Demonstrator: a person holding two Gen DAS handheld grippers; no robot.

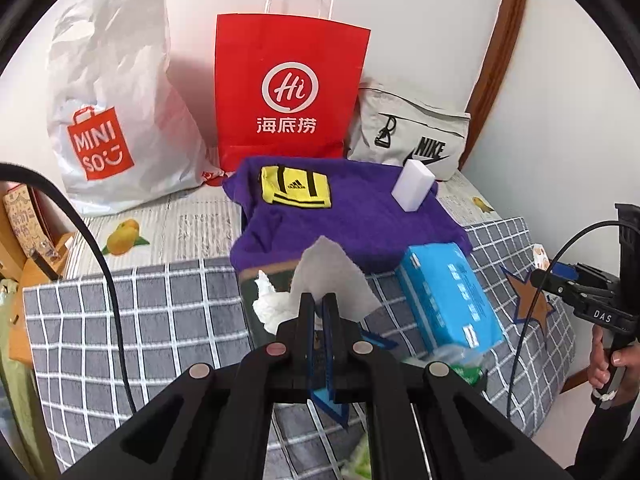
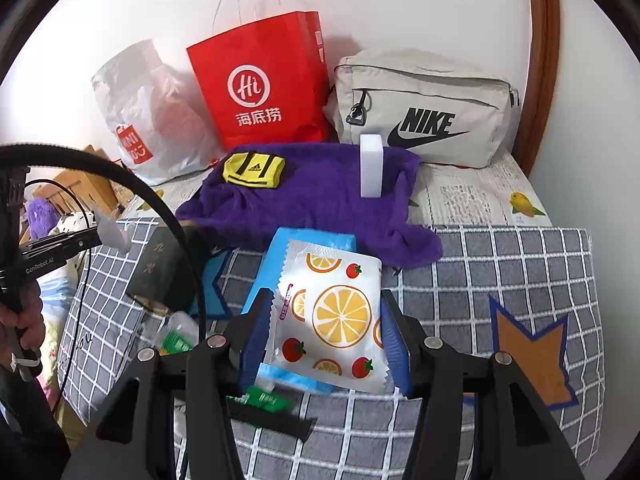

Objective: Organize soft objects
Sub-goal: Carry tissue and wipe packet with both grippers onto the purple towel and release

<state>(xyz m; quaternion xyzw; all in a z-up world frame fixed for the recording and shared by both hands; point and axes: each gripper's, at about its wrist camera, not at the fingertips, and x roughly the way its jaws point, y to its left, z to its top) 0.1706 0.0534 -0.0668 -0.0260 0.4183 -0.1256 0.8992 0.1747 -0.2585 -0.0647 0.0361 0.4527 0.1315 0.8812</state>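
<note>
Left wrist view: the left gripper (image 1: 319, 304) is clamped tight on a white tissue (image 1: 332, 280), held above the checked blanket (image 1: 140, 312) beside the blue tissue pack (image 1: 448, 292).

Right wrist view: the right gripper (image 2: 326, 332) grips a fruit-print packet (image 2: 332, 316) over the blanket, purple towel (image 2: 320, 200) behind.

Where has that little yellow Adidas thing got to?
The yellow Adidas pouch lies on the purple towel, toward its far left corner, just in front of the red paper bag and left of the white sponge block.
</note>
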